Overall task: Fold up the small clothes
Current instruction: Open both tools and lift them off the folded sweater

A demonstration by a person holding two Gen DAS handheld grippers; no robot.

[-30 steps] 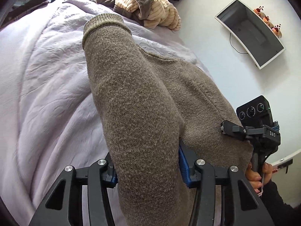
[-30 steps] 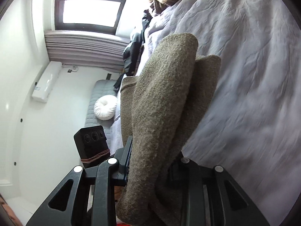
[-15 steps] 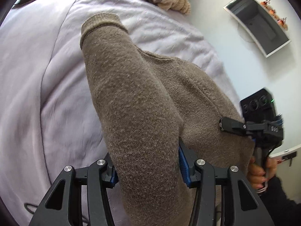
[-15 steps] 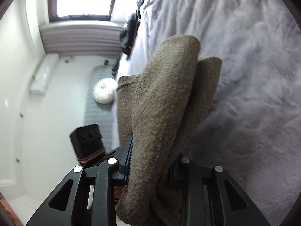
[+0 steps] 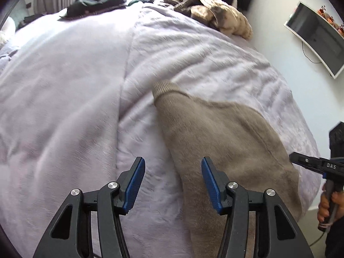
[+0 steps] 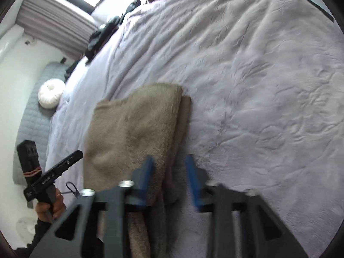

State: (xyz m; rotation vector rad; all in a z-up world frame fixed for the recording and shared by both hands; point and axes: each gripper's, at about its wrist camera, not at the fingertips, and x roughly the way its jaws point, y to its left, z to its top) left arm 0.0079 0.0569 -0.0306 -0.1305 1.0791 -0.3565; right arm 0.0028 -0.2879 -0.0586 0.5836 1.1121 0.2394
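Observation:
A folded grey-brown knit sweater (image 5: 225,142) lies flat on the lilac bedspread (image 5: 64,90), its ribbed cuff pointing up the bed. It also shows in the right wrist view (image 6: 133,126). My left gripper (image 5: 172,181) is open and empty, just above the sweater's left edge. My right gripper (image 6: 169,178) is open, its blue pads astride the sweater's right edge without gripping it. Each gripper shows at the side of the other's view: the right one (image 5: 309,163) and the left one (image 6: 58,169).
A heap of beige and striped clothes (image 5: 217,15) and dark garments (image 5: 96,2) lie at the bed's far end. A wall monitor (image 5: 318,36) hangs on the right. A grey couch with a white round cushion (image 6: 50,93) stands to the left.
Both grippers opened and let go of the sweater, which now lies flat on the bed. Both grippers have pulled back and up from it.

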